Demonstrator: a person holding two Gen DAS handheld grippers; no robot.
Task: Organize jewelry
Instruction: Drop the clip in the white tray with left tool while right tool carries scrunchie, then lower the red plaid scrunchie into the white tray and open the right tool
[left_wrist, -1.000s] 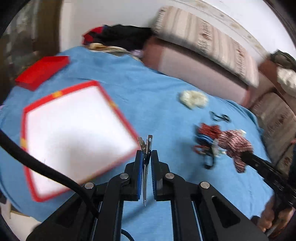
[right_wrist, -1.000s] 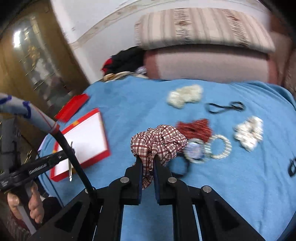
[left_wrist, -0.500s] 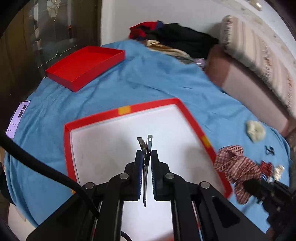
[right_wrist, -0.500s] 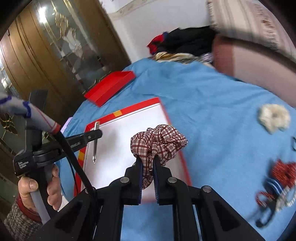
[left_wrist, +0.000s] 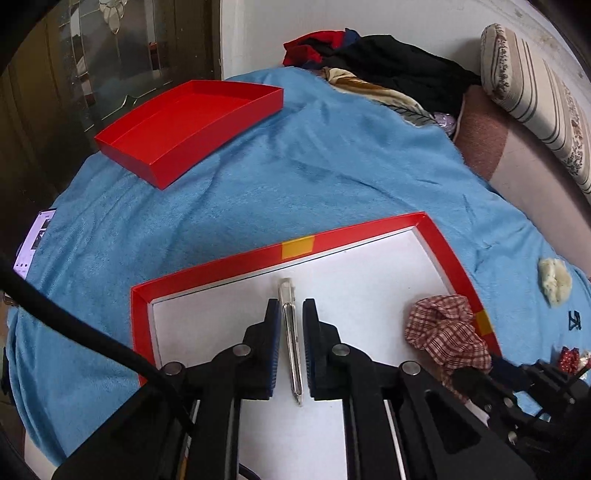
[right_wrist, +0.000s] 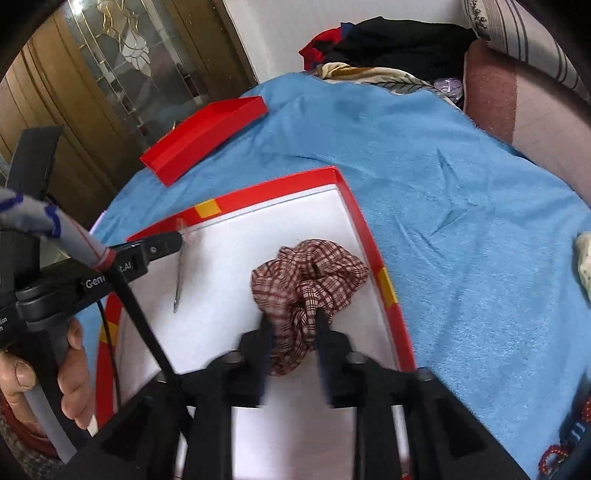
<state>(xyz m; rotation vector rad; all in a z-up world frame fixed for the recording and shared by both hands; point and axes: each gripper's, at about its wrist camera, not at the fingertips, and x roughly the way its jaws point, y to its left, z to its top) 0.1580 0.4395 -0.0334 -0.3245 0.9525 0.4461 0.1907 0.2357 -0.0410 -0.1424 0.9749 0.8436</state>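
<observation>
A red-rimmed box (left_wrist: 369, 229) with a white floor lies on the blue towel. A silver hair clip (left_wrist: 291, 339) lies on that white floor between the fingers of my left gripper (left_wrist: 290, 310), which is open around it without touching. The clip also shows in the right wrist view (right_wrist: 180, 273). A red plaid scrunchie (right_wrist: 306, 280) rests in the box by its right rim. My right gripper (right_wrist: 291, 325) is open, its fingers on either side of the scrunchie's lower part. The scrunchie also shows in the left wrist view (left_wrist: 443, 332).
An empty red lid (left_wrist: 188, 125) lies at the towel's far left. A cream scrunchie (left_wrist: 554, 280) and red beads (right_wrist: 554, 458) lie on the towel to the right. Clothes (left_wrist: 388, 70) and striped cushions (left_wrist: 535, 96) line the back.
Both grippers have come down into the box and opened. The hair clip now lies loose on the white floor, and the scrunchie has been let go by the right rim.
</observation>
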